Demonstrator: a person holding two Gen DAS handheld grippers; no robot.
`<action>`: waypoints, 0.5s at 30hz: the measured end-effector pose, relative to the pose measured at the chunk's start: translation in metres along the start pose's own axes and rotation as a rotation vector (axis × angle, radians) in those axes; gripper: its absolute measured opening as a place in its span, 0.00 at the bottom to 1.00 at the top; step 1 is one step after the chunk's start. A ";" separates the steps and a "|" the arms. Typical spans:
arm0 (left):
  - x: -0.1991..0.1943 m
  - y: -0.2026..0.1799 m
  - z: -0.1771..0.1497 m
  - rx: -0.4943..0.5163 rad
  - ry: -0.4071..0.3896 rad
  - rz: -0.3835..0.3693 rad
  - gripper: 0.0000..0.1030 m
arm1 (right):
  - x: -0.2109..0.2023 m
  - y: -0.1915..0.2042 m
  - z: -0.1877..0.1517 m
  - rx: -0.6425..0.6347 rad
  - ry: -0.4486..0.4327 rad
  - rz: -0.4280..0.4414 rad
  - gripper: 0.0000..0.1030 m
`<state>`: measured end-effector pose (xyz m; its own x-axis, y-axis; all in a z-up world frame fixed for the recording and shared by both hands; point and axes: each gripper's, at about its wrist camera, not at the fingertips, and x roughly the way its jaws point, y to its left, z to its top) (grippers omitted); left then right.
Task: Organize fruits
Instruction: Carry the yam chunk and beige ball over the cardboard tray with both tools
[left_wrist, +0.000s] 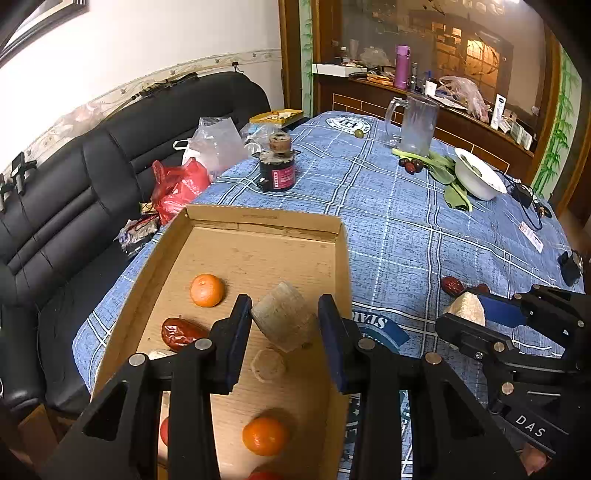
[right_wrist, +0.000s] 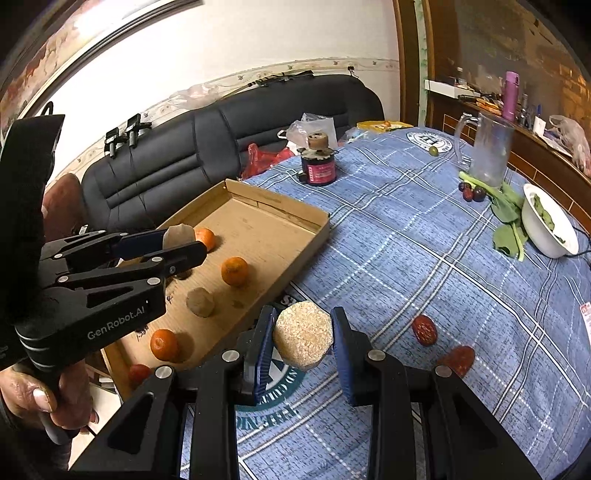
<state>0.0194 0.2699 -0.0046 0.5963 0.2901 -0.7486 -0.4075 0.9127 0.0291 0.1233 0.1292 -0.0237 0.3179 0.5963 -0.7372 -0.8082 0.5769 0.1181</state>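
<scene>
A shallow cardboard box lies on the blue checked tablecloth. In it are oranges, a red date and a small beige cut piece. My left gripper is shut on a beige sugarcane chunk above the box. My right gripper is shut on another beige chunk just right of the box. Two red dates lie on the cloth beyond it.
A black-and-pink cylinder stands behind the box. A clear jug, dark fruits, greens and a white bowl sit at the far right. A black sofa with plastic bags runs along the left.
</scene>
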 end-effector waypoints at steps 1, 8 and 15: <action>0.000 0.001 0.000 -0.002 0.001 0.001 0.34 | 0.001 0.001 0.001 -0.001 0.000 0.002 0.29; 0.006 0.016 0.004 -0.025 0.008 0.000 0.34 | 0.011 0.013 0.010 -0.021 0.004 0.017 0.29; 0.015 0.038 0.013 -0.061 0.020 -0.002 0.34 | 0.025 0.024 0.021 -0.028 0.007 0.039 0.29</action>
<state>0.0220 0.3123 -0.0065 0.5831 0.2821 -0.7618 -0.4482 0.8939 -0.0120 0.1226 0.1694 -0.0253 0.2823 0.6142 -0.7369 -0.8337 0.5371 0.1283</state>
